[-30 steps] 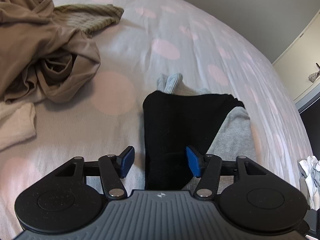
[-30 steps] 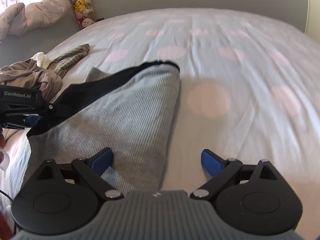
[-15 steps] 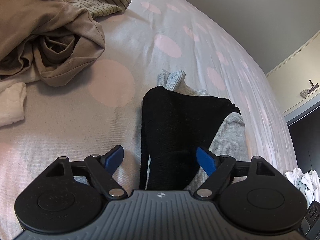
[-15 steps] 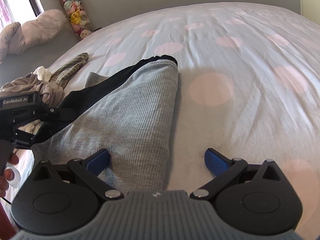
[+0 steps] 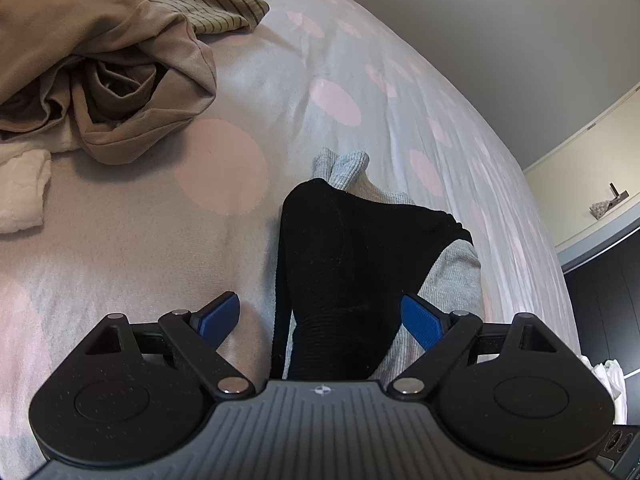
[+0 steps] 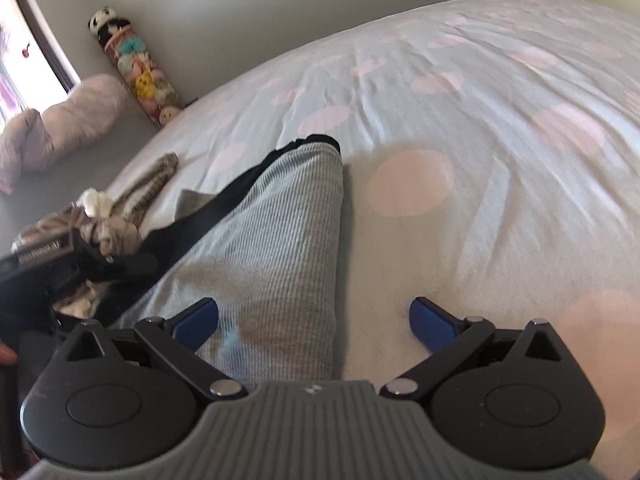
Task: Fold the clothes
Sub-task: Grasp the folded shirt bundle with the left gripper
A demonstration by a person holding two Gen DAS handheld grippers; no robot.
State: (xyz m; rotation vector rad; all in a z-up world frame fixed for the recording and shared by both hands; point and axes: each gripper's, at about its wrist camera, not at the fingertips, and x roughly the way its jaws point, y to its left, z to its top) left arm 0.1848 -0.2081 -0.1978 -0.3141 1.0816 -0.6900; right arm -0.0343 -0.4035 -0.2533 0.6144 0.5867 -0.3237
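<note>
- I see the garment (image 5: 360, 264), black and ribbed grey, lying folded on the bed (image 5: 140, 264). In the left wrist view it runs away from the camera, black layer on top, grey showing along its right edge and at the far tip.
- My left gripper (image 5: 322, 316) sits right over its near end: the black part lies between the two spread blue pads (image 5: 420, 320), and nothing is clamped.
- In the right wrist view the garment (image 6: 272, 248) shows its grey side, black edging along its left.
- My right gripper (image 6: 316, 320) is spread wide too; its left pad (image 6: 198, 320) is over the grey fabric, the right one over bare sheet, gripping nothing.
- The left gripper (image 6: 60, 264) appears blurred at the left of that view.
- Far left lies a heap of brown clothes (image 5: 104, 64), a striped piece (image 5: 208, 12) behind it and a white piece (image 5: 22, 192) beside it.
</note>
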